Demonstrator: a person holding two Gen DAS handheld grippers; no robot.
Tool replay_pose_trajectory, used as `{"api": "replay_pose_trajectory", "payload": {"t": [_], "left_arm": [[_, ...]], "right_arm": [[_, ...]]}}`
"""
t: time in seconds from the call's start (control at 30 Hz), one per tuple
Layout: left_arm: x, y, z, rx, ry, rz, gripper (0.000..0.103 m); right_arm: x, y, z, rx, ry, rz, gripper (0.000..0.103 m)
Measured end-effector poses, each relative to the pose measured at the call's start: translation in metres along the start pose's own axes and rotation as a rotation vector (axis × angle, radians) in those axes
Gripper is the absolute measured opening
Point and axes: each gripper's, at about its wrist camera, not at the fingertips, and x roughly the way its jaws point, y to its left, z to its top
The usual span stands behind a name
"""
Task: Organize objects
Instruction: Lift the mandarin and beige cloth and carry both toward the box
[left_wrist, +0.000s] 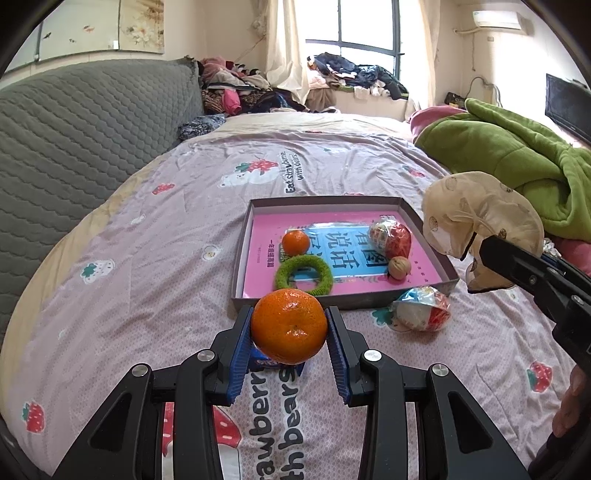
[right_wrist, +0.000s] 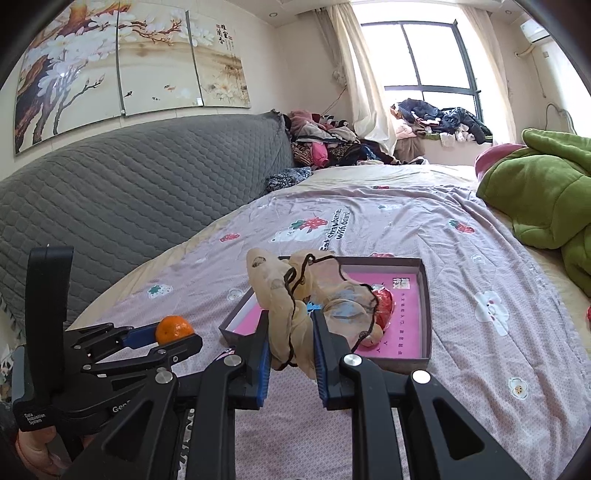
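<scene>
My left gripper (left_wrist: 289, 328) is shut on an orange tangerine (left_wrist: 290, 326) and holds it above the bed, just before the near edge of a shallow grey box (left_wrist: 343, 297) with a pink lining. The box holds a second tangerine (left_wrist: 295, 242), a green ring (left_wrist: 303, 275), a walnut (left_wrist: 399, 267) and a red-white wrapped packet (left_wrist: 392, 236). My right gripper (right_wrist: 289, 328) is shut on a beige cloth pouch with a black drawstring (right_wrist: 295, 295), held above the box's near corner (right_wrist: 236, 325). The pouch also shows in the left wrist view (left_wrist: 476, 218). The held tangerine also shows in the right wrist view (right_wrist: 173, 329).
Another wrapped packet (left_wrist: 423, 309) lies on the strawberry-print bedsheet (left_wrist: 166, 266) right of the box. A small blue item (left_wrist: 266, 360) lies under the held tangerine. A green blanket (left_wrist: 517, 158) is heaped at the right, a grey padded headboard (left_wrist: 74, 140) at the left, clothes at the back.
</scene>
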Motion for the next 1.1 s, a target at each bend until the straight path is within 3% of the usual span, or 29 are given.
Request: {"api": "replay_pose_trajectory", "payload": {"t": [1.1], "left_arm": [[0.031,-0.006,0.056,-0.003,-0.024,-0.02,0.04]], "right_arm": [[-0.001,-0.033,0.027,0.059,-0.055,-0.031,0.02]]}}
